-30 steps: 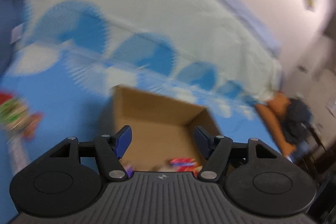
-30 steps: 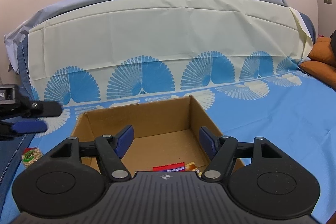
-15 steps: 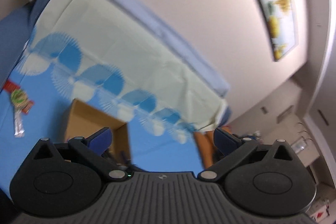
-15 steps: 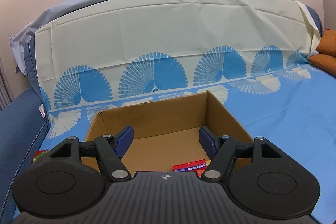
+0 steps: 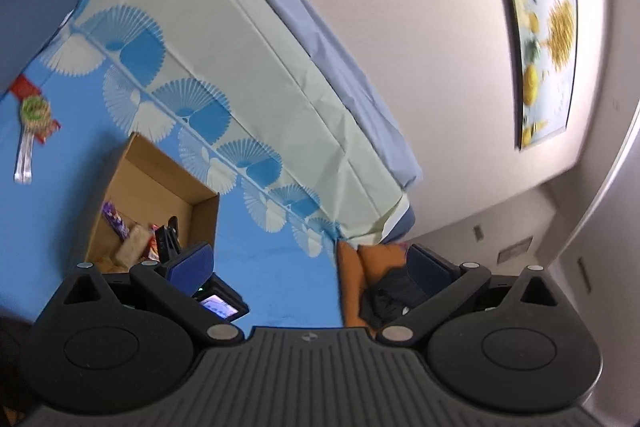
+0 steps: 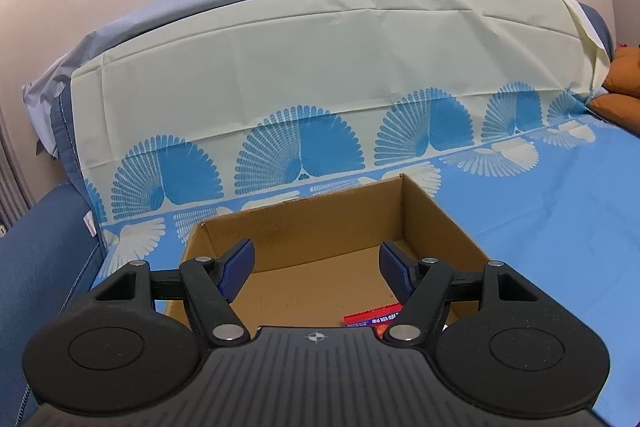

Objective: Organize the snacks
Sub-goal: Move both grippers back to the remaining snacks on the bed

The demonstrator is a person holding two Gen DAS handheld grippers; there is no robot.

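An open cardboard box (image 6: 352, 211) sits on the blue bedsheet (image 6: 560, 211), just ahead of my right gripper (image 6: 316, 267), which is open and empty over it. A red snack packet (image 6: 370, 318) lies on the box floor. In the left wrist view the box (image 5: 136, 167) is at lower left and holds several snack packets (image 5: 128, 243). My left gripper (image 5: 308, 267) is open wide and empty, tilted and high above the bed. A red-and-green snack packet (image 5: 34, 111) lies on the sheet left of the box. The right gripper's fingers (image 5: 166, 237) show in the box.
A cream fan-print cloth (image 6: 320, 67) covers the headboard behind the box. Orange cushions (image 5: 360, 267) and a dark object lie at the bed's right end. A framed picture (image 5: 540, 27) hangs on the wall. A dark blue sofa edge (image 6: 36, 267) is at left.
My left gripper has lifted, tilted and opened wider, its view swinging from the box up toward the wall. My right gripper has shifted slightly right over the box.
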